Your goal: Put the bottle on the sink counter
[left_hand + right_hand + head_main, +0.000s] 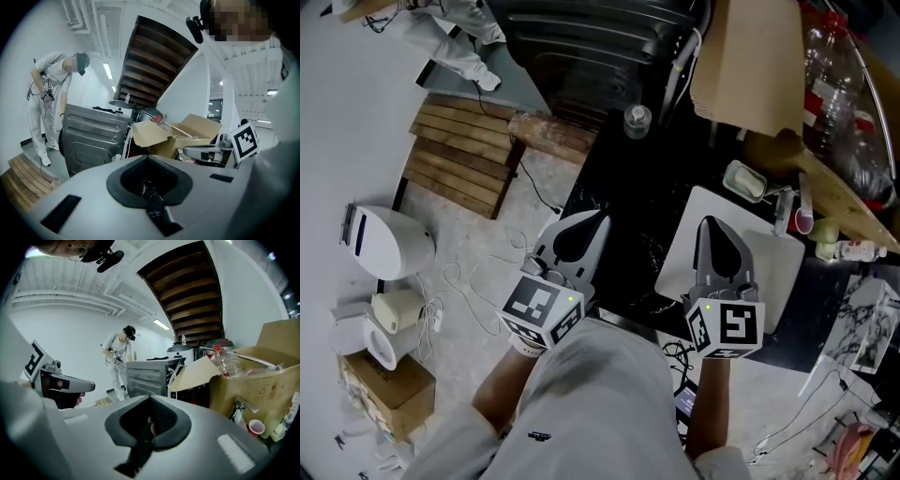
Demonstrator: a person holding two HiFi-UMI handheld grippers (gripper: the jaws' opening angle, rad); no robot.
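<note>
A small clear bottle point(637, 120) with a grey cap stands upright at the far edge of the black counter point(628, 206), well ahead of both grippers. My left gripper point(596, 219) point(148, 183) hangs over the counter's left part, jaws shut with nothing between them. My right gripper point(710, 225) point(149, 420) is above the white board point(773, 277), also shut and empty. More clear plastic bottles with red caps point(830, 66) point(226, 361) point(161, 123) lie in the cardboard box point(750, 66).
A dark washing machine point(581, 47) stands behind the counter. A soap dish point(744, 180), a red cup point(803, 222) and a small lying bottle point(853, 250) are at the right. A wooden pallet point(464, 155), cables and a white appliance point(389, 239) are on the floor. A person point(47, 93) stands far left.
</note>
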